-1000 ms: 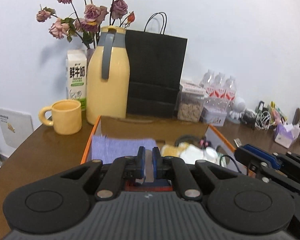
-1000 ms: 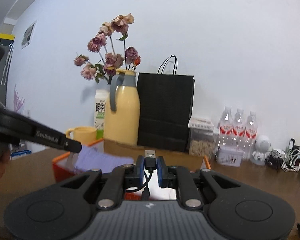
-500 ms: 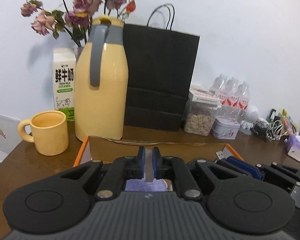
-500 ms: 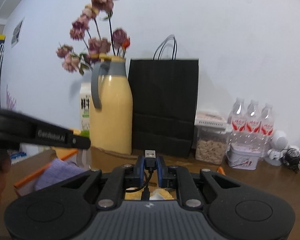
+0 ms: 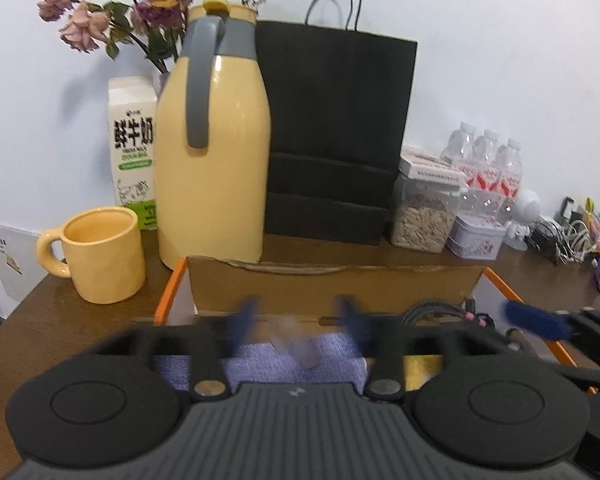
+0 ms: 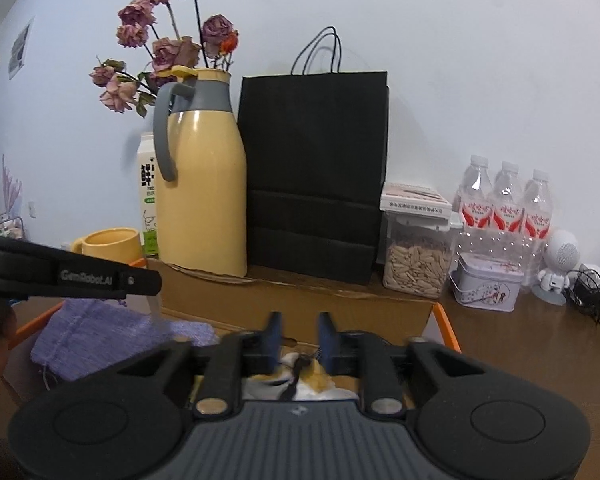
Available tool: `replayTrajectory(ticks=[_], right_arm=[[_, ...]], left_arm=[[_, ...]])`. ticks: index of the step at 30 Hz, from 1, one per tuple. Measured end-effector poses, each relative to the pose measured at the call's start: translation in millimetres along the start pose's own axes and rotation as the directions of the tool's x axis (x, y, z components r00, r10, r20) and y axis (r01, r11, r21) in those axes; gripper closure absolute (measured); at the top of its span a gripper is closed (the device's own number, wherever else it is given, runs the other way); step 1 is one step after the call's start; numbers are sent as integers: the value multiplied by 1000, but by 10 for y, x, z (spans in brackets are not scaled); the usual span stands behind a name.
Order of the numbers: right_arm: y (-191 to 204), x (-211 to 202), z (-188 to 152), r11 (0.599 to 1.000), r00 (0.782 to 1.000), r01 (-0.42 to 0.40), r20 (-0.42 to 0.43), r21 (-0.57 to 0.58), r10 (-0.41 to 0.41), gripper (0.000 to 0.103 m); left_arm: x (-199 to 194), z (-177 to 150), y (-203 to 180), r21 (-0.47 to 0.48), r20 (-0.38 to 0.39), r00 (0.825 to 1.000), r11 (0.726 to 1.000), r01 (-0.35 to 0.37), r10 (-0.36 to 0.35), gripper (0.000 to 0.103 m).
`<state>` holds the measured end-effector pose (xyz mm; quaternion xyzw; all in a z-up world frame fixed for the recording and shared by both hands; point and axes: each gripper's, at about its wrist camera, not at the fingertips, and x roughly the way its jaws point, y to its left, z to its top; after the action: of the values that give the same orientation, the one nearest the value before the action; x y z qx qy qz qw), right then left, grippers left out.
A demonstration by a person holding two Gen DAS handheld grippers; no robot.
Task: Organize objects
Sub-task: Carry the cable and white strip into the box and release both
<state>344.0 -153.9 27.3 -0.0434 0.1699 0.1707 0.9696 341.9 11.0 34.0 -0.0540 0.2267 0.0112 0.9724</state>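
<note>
An open cardboard box (image 5: 332,284) with an orange rim (image 6: 446,326) lies below both grippers. My left gripper (image 5: 298,312) hangs over it, its jaws opening and blurred. A small pale object (image 5: 292,338), blurred, is loose between them above a purple cloth (image 5: 268,364), and the pads do not touch it. My right gripper (image 6: 300,328) is opening too, and a black USB cable (image 6: 298,370) lies free below its blue pads (image 6: 274,332), on yellow and white things in the box. The right wrist view shows the left gripper (image 6: 100,278) over the purple cloth (image 6: 100,330).
Behind the box stand a yellow jug (image 5: 214,152), a black paper bag (image 5: 332,132), a yellow mug (image 5: 104,254), a milk carton (image 5: 134,148) and dried roses (image 5: 156,4). A seed jar (image 6: 414,256), a tin (image 6: 486,286), water bottles (image 6: 504,204) and tangled cables (image 6: 592,290) crowd the right.
Both grippers moved forward over the box and opened. The left let go of the small pale object. The right released the USB plug, which dropped below its pads.
</note>
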Motion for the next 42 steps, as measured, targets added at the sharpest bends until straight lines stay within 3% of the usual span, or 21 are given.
replayTrajectory(ticks=[1,3,24,35,42], right_arm=[[-11,-7,1,1000,1000,3,6,9,-3,17],[-41,-28,2,999,1000,-5,26,34,5,0],[-20,-145,29,999,999,22,25,32,-23,0],[-23,-675,-114,999,997,38,63,-13,-37,0],[-3,-994,-284,999,997,27,77,-21,-26,0]], left_arm=[[-15,-1,4,-2,22,1000,1000,-5,5,0],[-45,4,3,-6,52,999,1000,-16,16,0],[-252,22,-5,2,84,996,1000,-20,20,0],[-761,-151,104,15,141,990,1000,0,-2,0],[-945,-391,208,23,74,997,1000,7,-9,0]])
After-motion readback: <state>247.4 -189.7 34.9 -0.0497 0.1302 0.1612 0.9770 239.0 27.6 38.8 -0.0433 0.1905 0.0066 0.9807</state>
